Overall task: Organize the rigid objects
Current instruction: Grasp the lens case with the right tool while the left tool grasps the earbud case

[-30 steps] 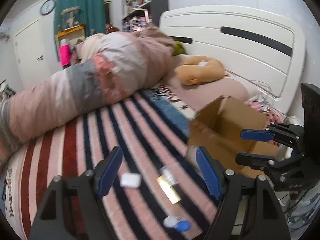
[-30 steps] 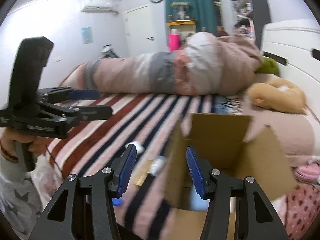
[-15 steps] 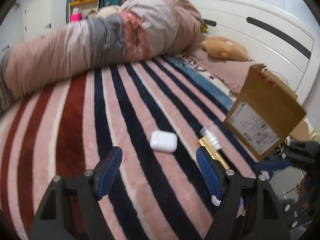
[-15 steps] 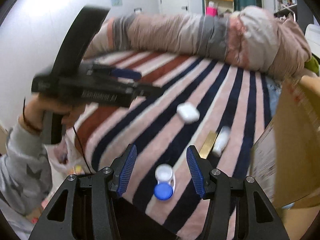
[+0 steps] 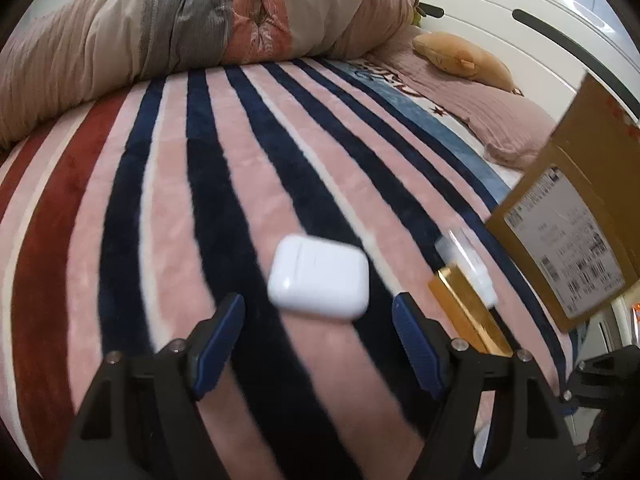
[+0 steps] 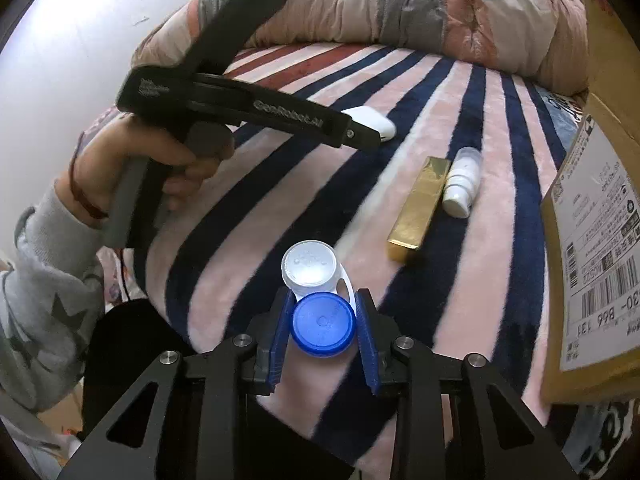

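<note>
My right tool (image 6: 322, 334) just dropped, narrowed onto contact lens case (image 6: 318, 298); left tool (image 5: 318, 316) wide, now nearing earbud case (image 5: 318, 276). Box next.

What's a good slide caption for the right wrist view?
Right gripper shut on the contact lens case on the striped blanket, gold box beyond.

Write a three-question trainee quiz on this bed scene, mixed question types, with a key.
1. True or false: the right tongs have closed around the lens case at its blue cap.
2. What lies ahead of the open left tongs? A. gold box B. earbud case C. white bottle
3. Fill in: the white bottle lies against the ____ box.

Key:
1. True.
2. B, the earbud case, not yet gripped.
3. Gold: the gold box.
</note>
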{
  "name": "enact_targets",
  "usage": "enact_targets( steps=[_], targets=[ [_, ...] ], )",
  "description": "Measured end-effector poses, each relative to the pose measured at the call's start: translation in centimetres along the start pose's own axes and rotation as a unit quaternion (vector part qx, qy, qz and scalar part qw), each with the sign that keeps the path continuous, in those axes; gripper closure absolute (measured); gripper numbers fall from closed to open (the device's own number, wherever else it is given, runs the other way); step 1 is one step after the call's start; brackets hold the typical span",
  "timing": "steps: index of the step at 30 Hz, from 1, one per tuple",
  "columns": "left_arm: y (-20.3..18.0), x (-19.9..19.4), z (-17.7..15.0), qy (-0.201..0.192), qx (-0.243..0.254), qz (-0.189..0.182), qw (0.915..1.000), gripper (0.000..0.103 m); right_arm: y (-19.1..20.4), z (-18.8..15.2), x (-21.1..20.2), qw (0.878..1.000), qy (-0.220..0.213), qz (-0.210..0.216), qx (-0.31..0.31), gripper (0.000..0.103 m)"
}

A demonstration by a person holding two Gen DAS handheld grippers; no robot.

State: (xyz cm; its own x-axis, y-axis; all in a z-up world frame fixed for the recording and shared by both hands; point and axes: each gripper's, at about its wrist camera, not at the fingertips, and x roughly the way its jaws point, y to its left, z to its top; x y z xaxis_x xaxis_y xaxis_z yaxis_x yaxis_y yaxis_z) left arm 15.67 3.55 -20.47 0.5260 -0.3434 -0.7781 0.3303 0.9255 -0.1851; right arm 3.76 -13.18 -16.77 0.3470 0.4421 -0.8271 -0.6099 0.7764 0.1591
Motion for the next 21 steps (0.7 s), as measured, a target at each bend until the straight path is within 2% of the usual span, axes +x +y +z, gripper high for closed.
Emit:
enact_targets(
  steps=[2,3,4,6,11,14,21],
  targets=[
    [-0.1,0.5,0.5,-0.004,-0.003,0.001,1.0000,0.030,-0.9,0.1,0.0,1.000,-0.005,0.014,0.019,0.076],
    [-0.1,0.9,0.7,-0.005,-0.002,0.004,1.0000,0.035,-1.1,0.2,0.1,1.000,-0.006,0.016,0.021,0.076],
    [-0.2,1.1,0.8,-0.003,0.001,0.010,0.9999,0.046,-1.3,0.3,0.1,1.000,-0.007,0.015,0.021,0.076],
    [-0.3,1.4,0.9,-0.001,0.004,0.024,0.9997,0.053,-1.1,0.3,0.0,1.000,-0.011,0.011,0.017,0.076],
    [0.2,0.5,0.4,-0.003,0.002,0.024,0.9997,0.053,-1.4,1.1,-0.2,1.000,-0.017,0.008,0.008,0.076],
    [0.1,-0.7,0.4,-0.002,0.000,0.031,0.9995,0.053,-0.2,1.2,-1.9,0.999,-0.041,0.012,-0.013,0.076],
    [-1.9,-7.6,1.2,-0.045,0.010,0.045,0.9979,0.053,2.2,2.6,-7.1,0.994,-0.102,0.013,-0.041,0.076]
  ],
)
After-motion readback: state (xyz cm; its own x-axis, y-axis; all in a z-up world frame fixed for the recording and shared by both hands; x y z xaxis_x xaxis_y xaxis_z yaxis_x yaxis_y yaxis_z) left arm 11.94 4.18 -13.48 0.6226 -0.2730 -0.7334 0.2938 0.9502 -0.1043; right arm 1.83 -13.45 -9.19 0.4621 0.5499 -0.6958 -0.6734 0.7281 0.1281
